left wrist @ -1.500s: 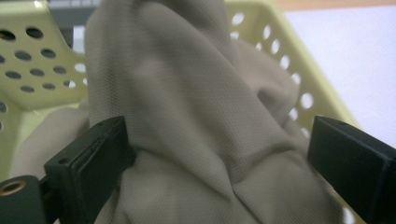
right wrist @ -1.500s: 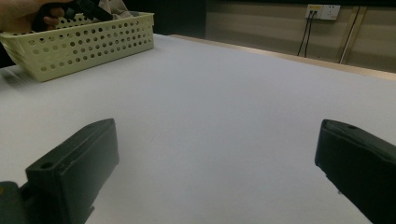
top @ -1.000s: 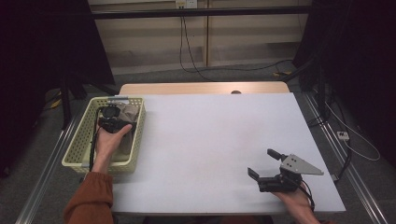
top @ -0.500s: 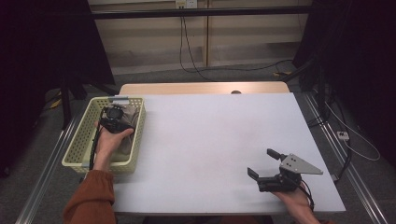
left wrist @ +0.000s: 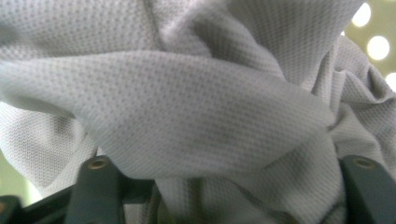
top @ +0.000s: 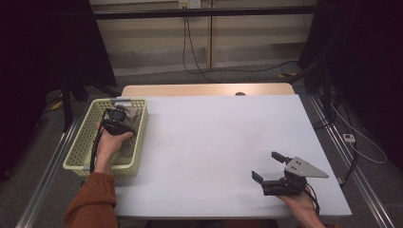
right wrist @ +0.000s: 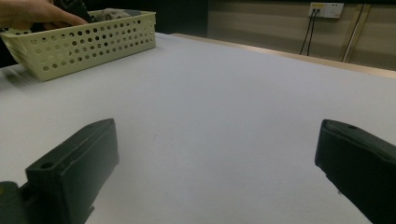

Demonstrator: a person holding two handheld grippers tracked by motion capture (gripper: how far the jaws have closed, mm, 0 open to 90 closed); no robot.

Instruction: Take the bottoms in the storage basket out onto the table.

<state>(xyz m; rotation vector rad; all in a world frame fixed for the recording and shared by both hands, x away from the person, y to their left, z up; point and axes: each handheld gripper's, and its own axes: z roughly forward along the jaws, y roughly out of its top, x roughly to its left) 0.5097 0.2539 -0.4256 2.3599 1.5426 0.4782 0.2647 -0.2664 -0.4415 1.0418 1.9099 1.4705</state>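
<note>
At left of the high view, the left gripper (top: pixel 117 118) reaches into the basket (top: pixel 80 148), jaws spread around grey cloth (left wrist: pixel 196 102); lower right, the right gripper (top: pixel 271 167) rests gaping, empty.

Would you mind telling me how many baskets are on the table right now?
1. The pale yellow perforated basket sits at the table's left edge, holding grey mesh fabric that the left gripper reaches into. The right gripper rests, open, near the front right.

**Grey cloth in the basket**

My grey cloth (left wrist: pixel 196 116) is a soft, finely dotted mesh fabric, crumpled into loose folds. It lies bunched inside the pale yellow perforated basket (top: pixel 81 152) at the table's left edge, and one thick fold pushes up between my left claw's (top: pixel 115 124) jaws.
</note>
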